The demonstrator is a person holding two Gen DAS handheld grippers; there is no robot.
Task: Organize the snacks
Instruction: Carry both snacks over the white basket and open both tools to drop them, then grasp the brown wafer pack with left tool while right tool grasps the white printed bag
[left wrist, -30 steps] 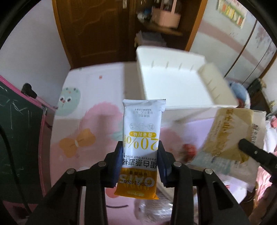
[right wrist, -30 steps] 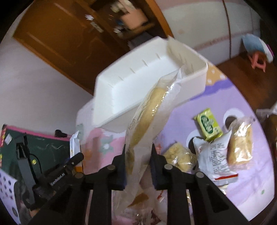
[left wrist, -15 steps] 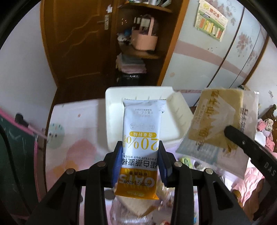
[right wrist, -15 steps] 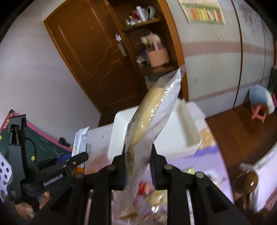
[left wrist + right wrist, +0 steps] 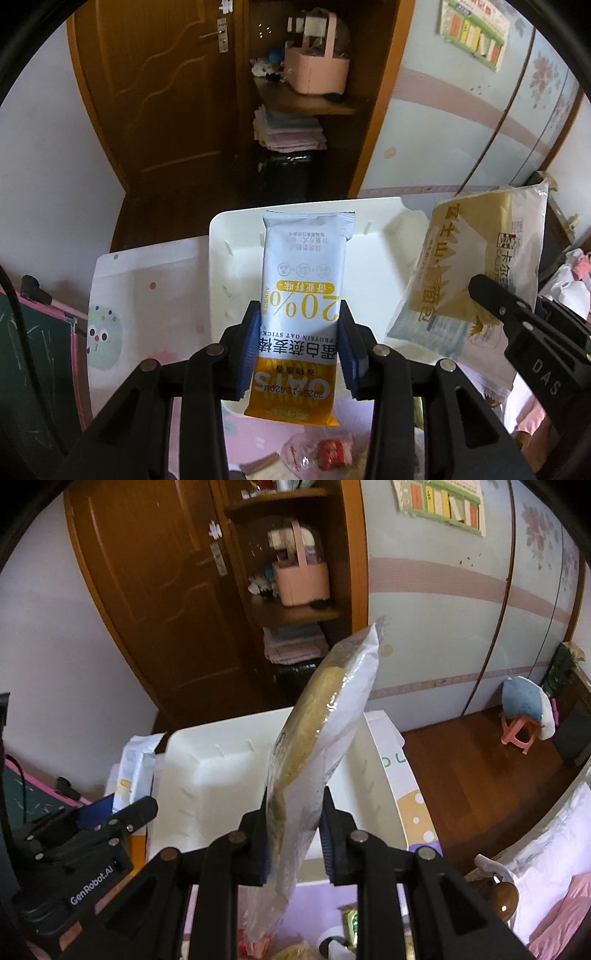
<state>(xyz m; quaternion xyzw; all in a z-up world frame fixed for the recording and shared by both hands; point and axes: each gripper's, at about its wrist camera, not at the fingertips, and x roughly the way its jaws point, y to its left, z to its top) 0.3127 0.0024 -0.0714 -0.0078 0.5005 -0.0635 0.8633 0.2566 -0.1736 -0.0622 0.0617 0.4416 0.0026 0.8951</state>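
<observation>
Oat bar wrapper (image 5: 303,295), upside down: "20%", "PROTEIN OAT STICK", "OATS". Right gripper (image 5: 532,354) body: "DAS". Left gripper (image 5: 85,853) body: "GenRobot.AI".

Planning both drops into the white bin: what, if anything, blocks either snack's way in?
Nothing visible does. The oat bar in the left tongs and the bread packet in the right tongs are both held before the open white bin.

Both wrist views look forward, side by side, sharing the white bin (image 5: 369,258) (image 5: 221,775) and doorway.
</observation>
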